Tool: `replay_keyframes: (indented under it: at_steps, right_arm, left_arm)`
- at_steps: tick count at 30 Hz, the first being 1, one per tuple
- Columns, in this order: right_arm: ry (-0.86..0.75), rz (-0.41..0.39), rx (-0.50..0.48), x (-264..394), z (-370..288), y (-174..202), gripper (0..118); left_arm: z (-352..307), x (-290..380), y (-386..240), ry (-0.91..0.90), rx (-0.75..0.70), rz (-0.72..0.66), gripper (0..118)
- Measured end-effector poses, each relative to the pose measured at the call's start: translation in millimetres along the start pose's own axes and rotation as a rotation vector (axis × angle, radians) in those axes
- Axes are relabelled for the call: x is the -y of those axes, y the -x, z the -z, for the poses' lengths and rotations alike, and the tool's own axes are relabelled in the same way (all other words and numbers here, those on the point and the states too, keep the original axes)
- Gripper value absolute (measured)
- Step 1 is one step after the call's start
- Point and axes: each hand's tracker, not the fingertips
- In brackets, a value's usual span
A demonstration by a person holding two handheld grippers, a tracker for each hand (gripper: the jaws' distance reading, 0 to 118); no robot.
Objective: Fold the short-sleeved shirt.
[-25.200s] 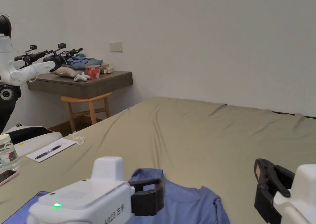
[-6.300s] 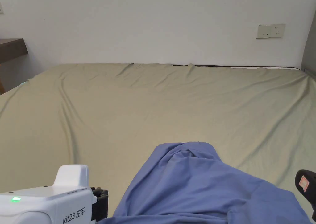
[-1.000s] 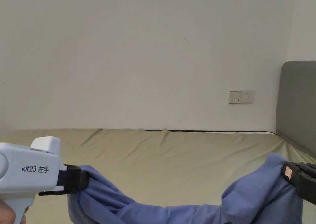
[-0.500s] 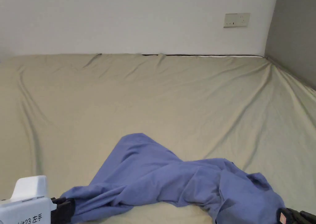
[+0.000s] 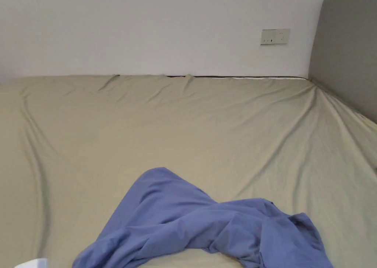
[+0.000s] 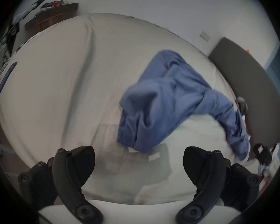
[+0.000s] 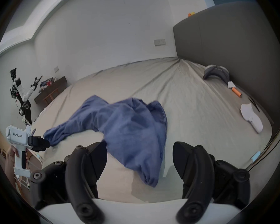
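Both tongs spread, holding nothing: left gripper (image 6: 139,166) and right gripper (image 7: 140,160) hover at the bed's (image 5: 221,125) near edge. Shirt (image 5: 206,220) lies bunched and twisted just past them. Step: spreading flat, no fold yet. Next: re-grip corners, pull out. Socks (image 7: 250,117) and orange tube (image 7: 236,92) sit by the headboard (image 5: 346,40), well apart.

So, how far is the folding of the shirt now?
Done: no fold shows yet. The shirt lies bunched and twisted on the bed. In hand: nothing is gripped. The left gripper and the right gripper are both open, near the shirt's two ends. Left: probably spreading it flat, then all the folds.
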Motion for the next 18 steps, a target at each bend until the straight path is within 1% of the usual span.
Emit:
replay_keyframes:
  at_steps: [2, 3, 4, 5, 6, 7, 8, 9, 10, 11, 12, 13, 15, 18]
  right_arm:
    - [-0.076, -0.058, 0.019, -17.9, -7.4, 9.5, 87]
    - [-0.128, -0.088, 0.034, -26.2, -13.9, 17.0, 87]
    - [-0.204, -0.107, 0.052, -35.8, -20.9, 24.3, 86]
    - [-0.255, -0.107, 0.056, -41.6, -25.5, 28.2, 86]
    - [-0.313, -0.097, 0.046, -48.3, -31.3, 32.5, 83]
    - [-0.357, -0.091, 0.03, -54.6, -37.2, 36.4, 75]
    - [-0.385, -0.089, 0.006, -60.3, -41.8, 39.1, 58]
    - [-0.417, -0.094, -0.029, -65.7, -46.5, 42.0, 49]
    - [-0.441, -0.103, -0.061, -69.2, -50.1, 44.2, 49]
    - [-0.463, -0.117, -0.096, -73.4, -53.3, 48.7, 18]
    - [-0.463, -0.111, -0.086, -74.1, -54.0, 52.3, 1]
    - [-0.495, -0.131, -0.067, -75.8, -57.7, 58.0, 1]
    - [-0.494, -0.163, -0.088, -74.8, -57.7, 61.0, 0]
    - [-0.438, -0.131, -0.118, -70.7, -49.9, 60.6, 0]
  left_arm:
    - [-24.9, -10.6, -9.9, -0.1, -0.009, -0.032, 109]
    - [-38.7, -16.1, -17.3, -0.177, -0.018, -0.016, 109]
    - [-53.5, -21.8, -27.2, -0.247, -0.036, 0.031, 106]
    - [-62.8, -24.7, -34.0, -0.29, -0.049, 0.067, 101]
    - [-77.6, -23.5, -46.1, -0.35, -0.069, 0.119, 80]
    - [-89.8, -24.9, -53.6, -0.402, -0.059, 0.159, 51]
    - [-100.4, -26.3, -57.6, -0.43, -0.007, 0.189, 32]
    - [-111.1, -29.5, -59.7, -0.422, 0.083, 0.214, 20]
    - [-117.2, -31.6, -62.2, -0.405, 0.143, 0.213, 20]
    - [-122.5, -32.9, -64.5, -0.412, 0.194, 0.187, 2]
    - [-127.4, -30.8, -67.0, -0.449, 0.206, 0.179, 1]
    - [-130.8, -26.5, -71.9, -0.467, 0.184, 0.219, 1]
    - [-131.5, -22.1, -79.0, -0.469, 0.118, 0.269, 1]
    - [-117.9, -26.5, -79.0, -0.406, 0.054, 0.283, 2]
